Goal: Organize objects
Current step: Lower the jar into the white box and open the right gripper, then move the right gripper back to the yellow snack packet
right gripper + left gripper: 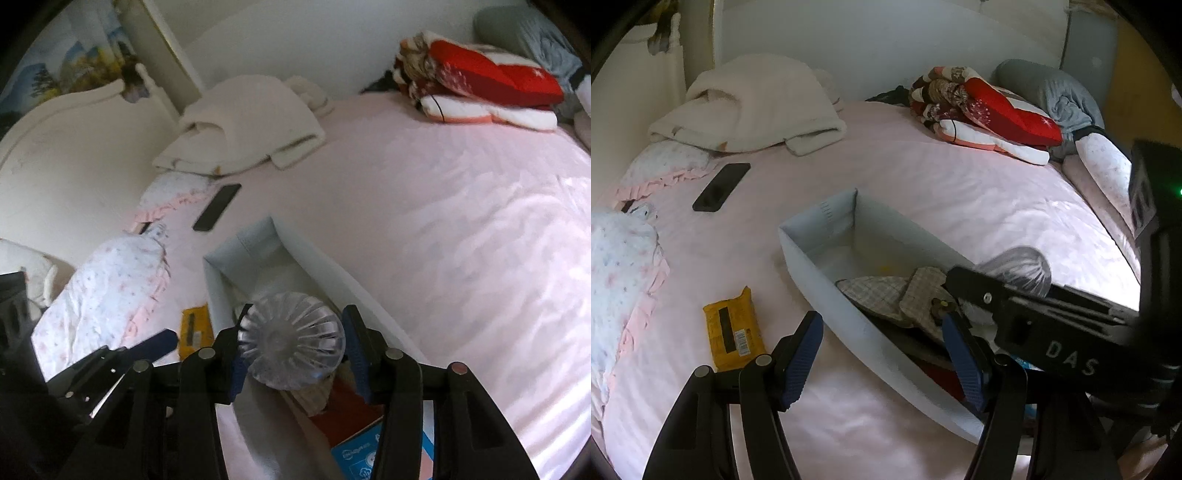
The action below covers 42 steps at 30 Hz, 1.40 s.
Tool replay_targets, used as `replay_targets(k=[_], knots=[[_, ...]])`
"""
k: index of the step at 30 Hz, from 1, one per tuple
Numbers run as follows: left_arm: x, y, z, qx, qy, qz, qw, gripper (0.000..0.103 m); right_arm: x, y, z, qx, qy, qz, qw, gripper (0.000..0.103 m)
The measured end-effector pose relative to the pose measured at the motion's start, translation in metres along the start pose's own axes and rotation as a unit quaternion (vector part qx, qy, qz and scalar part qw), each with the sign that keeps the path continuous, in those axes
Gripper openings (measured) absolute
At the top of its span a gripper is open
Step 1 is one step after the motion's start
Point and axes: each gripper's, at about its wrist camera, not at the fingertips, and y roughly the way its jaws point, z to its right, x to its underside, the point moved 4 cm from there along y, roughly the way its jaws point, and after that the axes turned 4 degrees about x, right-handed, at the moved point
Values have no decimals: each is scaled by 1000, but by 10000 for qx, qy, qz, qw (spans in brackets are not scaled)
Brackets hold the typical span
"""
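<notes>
- The right gripper point(293, 341) has a clear ribbed bottle point(291, 338) between its jaws, base toward the camera. The left pad seems to touch the bottle, while a thin gap may show at the right pad; the blur leaves me unable to tell whether the grip is firm or loosening.
- The bottle hangs just over the near half of the grey bin point(218, 291), which lies straight ahead of and below the right gripper. That placement suits a drop into the bin, the likely step in hand.
- Under the bottle the bin already has a checked cloth point(886, 295), something red point(354, 400) and a blue-printed box point(360, 452), so sorting looks part done.
- The left gripper point(882, 360) stands moderately open and empty. Its right finger point(962, 363) sits inside the bin's near wall and its left finger point(801, 354) outside, so the jaws straddle that wall without pressing it, perhaps to steady the bin.
- A yellow packet point(733, 334) lies just left of the left gripper on the sheet point(923, 177); a phone point(720, 186) lies farther ahead and left. Both look like remaining items.
- Both grippers tilt steeply down toward the bed, the right crossing close in front of the left.
</notes>
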Motion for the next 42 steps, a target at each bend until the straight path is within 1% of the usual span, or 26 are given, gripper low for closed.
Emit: replay_targets(k=[3,6,12,21,26,29,31,32,34,36,40,42], knots=[[5,-3,-6,-3,-56,52,10000,66,4,7,0,47,42,-154,9999,49],[13,-7,-16,27,-117,41,9999,66,6,7,-2,110,-1,-127,9999,49],[27,-16,-38,-63,-191,19,9998,66,5,0,-12,45,-93,133,9999,51],[39,-35,-77,-177,-447,157,9987,66,6,-3,-23,254,-270,417,9984,51],[56,-40,-106,-353,-573,146,9976,66,11,-5,-42,230,-565,606,9963,51],[69,-45,-127,-494,-670,235,9963,66,17,-5,-59,228,-806,787,9934,51],[78,-47,-141,-584,-761,274,9950,65,21,-6,-70,180,-977,907,9909,51],[83,-47,-151,-633,-832,232,9943,66,24,-6,-77,120,-1084,978,9892,51],[91,-46,-168,-740,-961,99,9926,65,30,-5,-92,-94,-1263,1061,9863,51],[93,-48,-184,-820,-1128,65,9902,65,38,-1,-106,-359,-1432,1067,9833,52],[91,-60,-209,-588,-1624,226,9847,65,51,16,-134,-713,-1751,838,9784,53],[91,-61,-215,-649,-1639,219,9841,65,57,31,-146,-846,-1844,637,9771,53]])
